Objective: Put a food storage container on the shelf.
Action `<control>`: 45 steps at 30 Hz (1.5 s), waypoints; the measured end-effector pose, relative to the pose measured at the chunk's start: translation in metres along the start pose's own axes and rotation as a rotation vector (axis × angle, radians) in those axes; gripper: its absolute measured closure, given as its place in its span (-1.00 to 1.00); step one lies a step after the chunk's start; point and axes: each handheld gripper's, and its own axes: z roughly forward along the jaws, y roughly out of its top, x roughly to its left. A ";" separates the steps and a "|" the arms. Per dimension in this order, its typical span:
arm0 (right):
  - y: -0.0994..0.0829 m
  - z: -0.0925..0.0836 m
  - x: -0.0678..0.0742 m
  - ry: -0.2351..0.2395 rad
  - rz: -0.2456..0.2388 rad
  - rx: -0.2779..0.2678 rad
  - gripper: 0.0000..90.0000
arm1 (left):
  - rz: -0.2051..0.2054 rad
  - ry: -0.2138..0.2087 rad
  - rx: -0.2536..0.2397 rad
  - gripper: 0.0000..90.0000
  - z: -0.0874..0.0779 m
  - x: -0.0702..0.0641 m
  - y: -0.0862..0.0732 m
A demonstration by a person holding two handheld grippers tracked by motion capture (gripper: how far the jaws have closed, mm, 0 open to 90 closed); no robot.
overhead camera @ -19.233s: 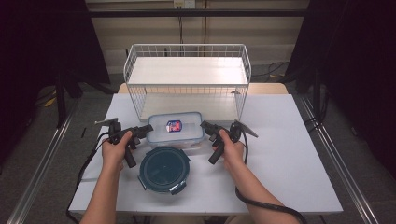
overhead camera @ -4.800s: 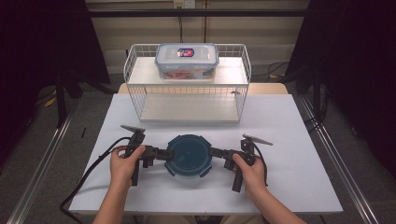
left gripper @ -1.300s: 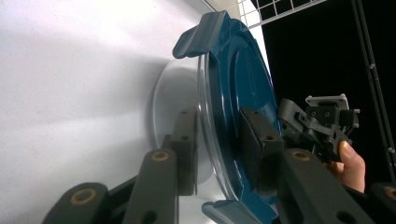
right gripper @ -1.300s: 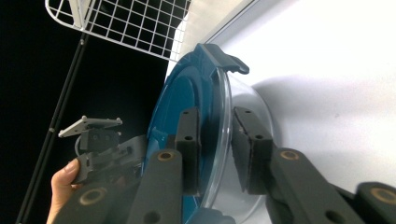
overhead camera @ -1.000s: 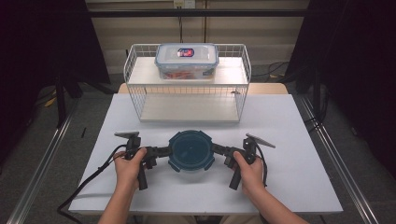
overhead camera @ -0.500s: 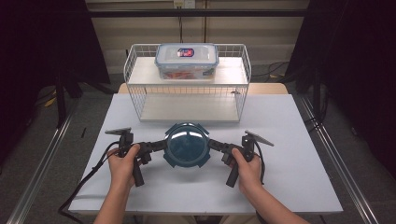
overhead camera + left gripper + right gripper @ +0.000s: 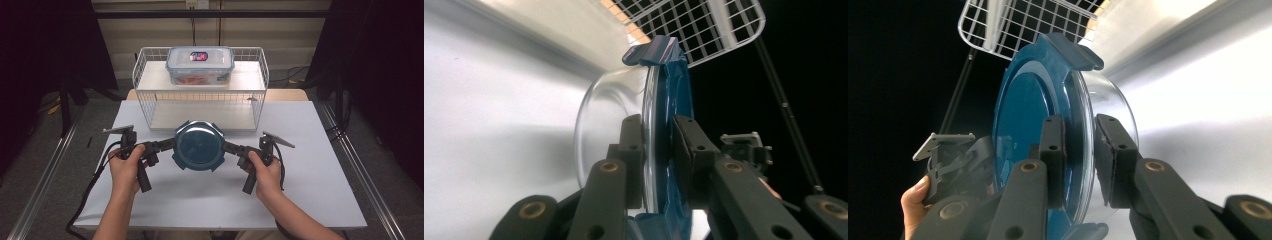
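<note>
I have both tools clamped on one round container [image 7: 198, 145] with a dark blue lid: the left tool [image 7: 171, 145] grips its left rim and the right tool [image 7: 226, 146] its right rim. In each gripper view the two black pads pinch the lid edge and the clear bowl wall between them. The container hangs between the two tools, above the tabletop [image 7: 310, 190], its lid facing up.

Directly beyond the container stands a white wire rack [image 7: 201, 90], near the tools' tips; its front mesh is the closest obstacle ahead. On the rack's upper shelf, above and beyond the tools, sits a clear rectangular box [image 7: 200, 65] with a blue-edged lid and a label on top.

The tabletop is plain white, and bare to either side of my hands. A black cable [image 7: 92, 187] trails from the left tool over the near edge. Dark curtains flank the room; a pale wall runs behind the rack.
</note>
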 end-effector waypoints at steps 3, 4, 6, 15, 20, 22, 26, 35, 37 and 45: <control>0.003 0.001 0.008 0.008 -0.010 0.005 0.68 | 0.005 0.008 -0.009 0.70 -0.004 -0.008 0.006; 0.004 0.002 0.010 0.015 -0.012 0.004 0.68 | -0.005 0.000 -0.008 0.70 -0.005 -0.009 0.009; 0.007 0.002 0.015 0.019 -0.007 0.007 0.68 | 0.004 0.004 -0.020 0.70 -0.006 -0.013 0.012; 0.020 -0.001 0.031 0.049 -0.019 -0.004 0.68 | 0.041 0.004 -0.040 0.70 -0.005 -0.036 0.030; 0.029 -0.003 0.042 0.057 -0.034 -0.017 0.68 | 0.048 -0.015 -0.072 0.70 -0.005 -0.045 0.037; 0.033 -0.004 0.047 0.064 -0.037 -0.020 0.68 | 0.053 -0.023 -0.079 0.70 -0.005 -0.049 0.040; 0.040 -0.005 0.056 0.074 -0.070 -0.036 0.68 | 0.061 -0.038 -0.088 0.70 -0.006 -0.059 0.048; 0.058 -0.008 0.077 0.094 -0.078 -0.059 0.68 | 0.069 -0.086 -0.118 0.71 -0.005 -0.077 0.064; 0.063 -0.009 0.082 0.101 -0.089 -0.071 0.68 | 0.081 -0.089 -0.121 0.71 -0.005 -0.082 0.068; 0.081 -0.005 0.104 0.127 -0.103 -0.092 0.68 | 0.092 -0.116 -0.156 0.71 -0.008 -0.100 0.090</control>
